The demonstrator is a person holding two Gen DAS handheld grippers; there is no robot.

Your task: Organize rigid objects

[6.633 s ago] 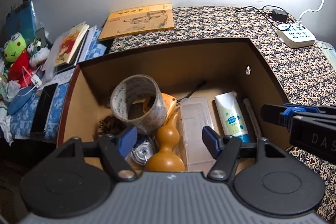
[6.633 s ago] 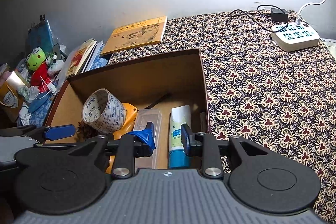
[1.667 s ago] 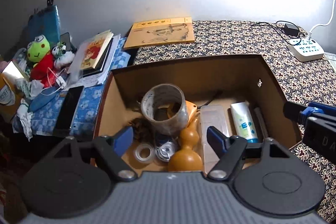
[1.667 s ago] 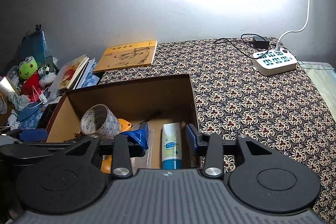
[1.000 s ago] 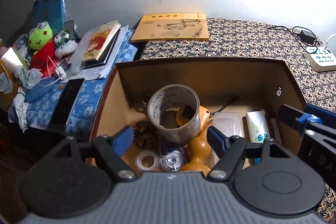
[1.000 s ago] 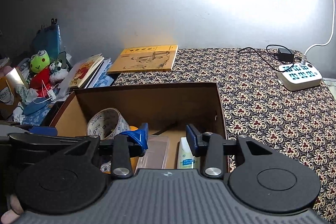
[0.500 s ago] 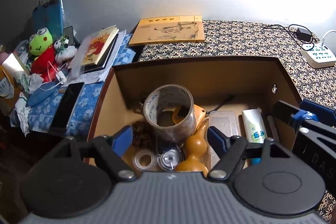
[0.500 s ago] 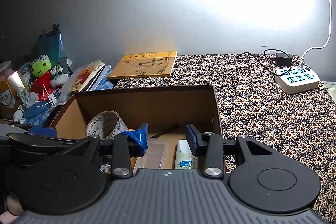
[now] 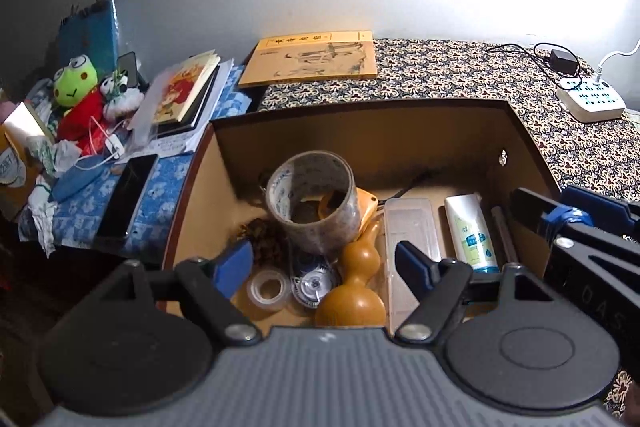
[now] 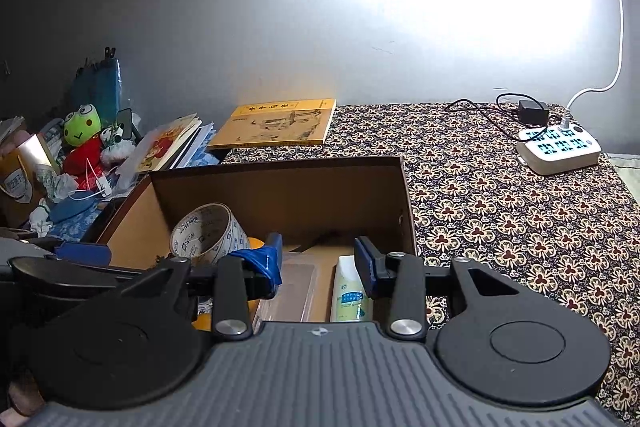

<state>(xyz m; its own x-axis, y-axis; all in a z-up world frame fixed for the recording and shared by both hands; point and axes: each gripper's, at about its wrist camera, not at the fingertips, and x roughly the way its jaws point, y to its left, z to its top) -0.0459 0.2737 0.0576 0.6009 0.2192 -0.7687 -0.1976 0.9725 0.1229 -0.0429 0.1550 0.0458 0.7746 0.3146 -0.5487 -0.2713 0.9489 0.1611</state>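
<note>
Patterned cloth covers my counter (image 10: 520, 227), lit from a grey wall. On it sits an open box (image 9: 360, 131), holding, from large to small: a wide tape roll (image 9: 316, 203) lying on its side at the middle, a tan gourd (image 9: 356, 291) in front of it, a clear case (image 9: 408, 227), a white tube (image 9: 470, 231) to the right, and a small clear tape ring (image 9: 269, 289). My left tool (image 9: 324, 263) hangs above the gourd, fingers apart, holding nothing. My right tool (image 10: 318, 259) hangs over the tube side, fingers apart, likewise unloaded.
</note>
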